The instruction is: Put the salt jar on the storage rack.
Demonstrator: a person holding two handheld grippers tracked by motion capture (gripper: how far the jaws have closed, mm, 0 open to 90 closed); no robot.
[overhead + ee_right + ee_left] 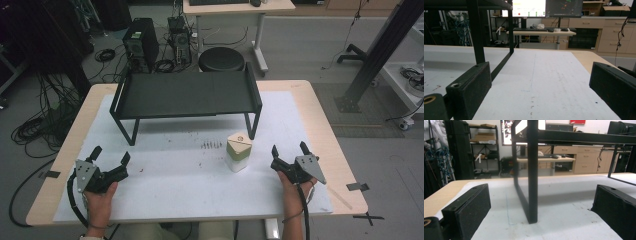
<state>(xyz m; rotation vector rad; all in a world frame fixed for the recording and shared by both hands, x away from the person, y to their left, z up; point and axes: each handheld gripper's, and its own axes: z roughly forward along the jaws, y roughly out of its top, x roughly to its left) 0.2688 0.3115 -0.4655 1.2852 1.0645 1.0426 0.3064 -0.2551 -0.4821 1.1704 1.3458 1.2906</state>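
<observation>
A black metal shelf rack (185,95) stands on legs at the back of the white mat (190,185). A small cream and green carton (238,151) sits upright in front of the rack's right leg. My left gripper (110,155) rests open at the mat's front left, held by a hand. In the left gripper view its jaws stand wide, nothing between them, and the rack's leg (532,177) rises ahead. My right gripper (290,148) rests open at the front right, to the right of the carton. Its jaws frame bare mat, and the rack's leg (477,35) shows left.
Small dark specks (211,145) lie on the mat left of the carton. A round black stool (221,59), a computer tower (140,44) and cables stand on the floor behind the table. A black post (380,50) rises at the right.
</observation>
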